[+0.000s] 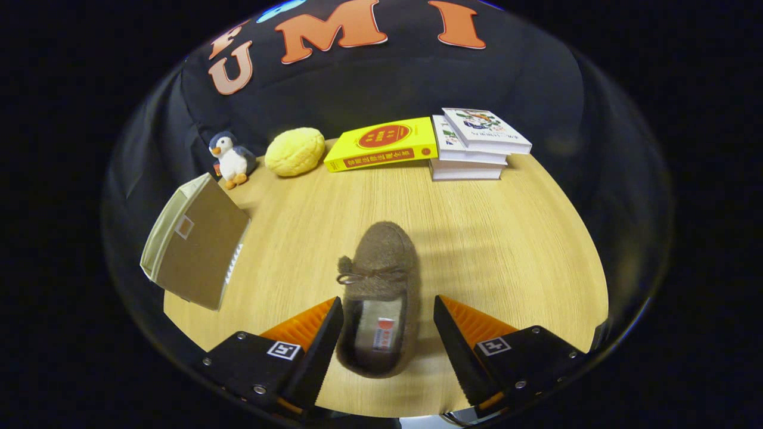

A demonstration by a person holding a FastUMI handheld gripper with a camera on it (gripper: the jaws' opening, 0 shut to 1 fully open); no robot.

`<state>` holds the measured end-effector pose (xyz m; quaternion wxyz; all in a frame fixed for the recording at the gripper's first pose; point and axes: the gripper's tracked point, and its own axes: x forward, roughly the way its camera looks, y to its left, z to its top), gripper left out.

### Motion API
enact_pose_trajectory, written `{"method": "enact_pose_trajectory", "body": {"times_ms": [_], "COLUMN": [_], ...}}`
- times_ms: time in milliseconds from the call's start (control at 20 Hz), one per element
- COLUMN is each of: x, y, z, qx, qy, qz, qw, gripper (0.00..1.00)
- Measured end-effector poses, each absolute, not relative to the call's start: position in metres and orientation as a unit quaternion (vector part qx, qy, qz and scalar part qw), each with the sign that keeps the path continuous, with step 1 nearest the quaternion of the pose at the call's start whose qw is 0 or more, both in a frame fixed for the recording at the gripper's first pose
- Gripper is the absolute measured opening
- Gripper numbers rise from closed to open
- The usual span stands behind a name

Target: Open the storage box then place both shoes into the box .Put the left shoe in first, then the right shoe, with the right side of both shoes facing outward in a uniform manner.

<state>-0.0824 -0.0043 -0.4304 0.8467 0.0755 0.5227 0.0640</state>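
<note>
**Straddling a brown slipper on the booth table**

Spread wide, the gripper (388,310) has its two fingers either side of the brown shoe's (380,292) heel, apparently without touching it; the toe points away. Beyond and to the left, the storage box (197,247) stands on the wooden table (506,250). Along the far edge sit a toy penguin (231,158), yellow plush (294,151), yellow book (381,145) and stacked books (474,146).

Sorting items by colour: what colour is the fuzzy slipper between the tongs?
Brown, with a matching bow; the fuzzy slipper shows best in the gripper view.
</note>
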Motion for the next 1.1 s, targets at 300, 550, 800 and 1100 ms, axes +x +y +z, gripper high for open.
{"method": "enact_pose_trajectory", "body": {"times_ms": [300,550,800,1100], "x": [-0.076,-0.055,-0.055,-0.047], "y": [-0.014,-0.009,-0.016,0.014], "z": [-0.481,-0.499,-0.501,-0.443], "qx": [0.038,0.062,0.069,0.108], "qy": [0.541,0.544,0.560,0.548], "qz": [0.084,0.077,0.047,0.044], "qw": [0.836,0.833,0.824,0.828], "gripper": [0.74,0.42,0.11,0.04]}}
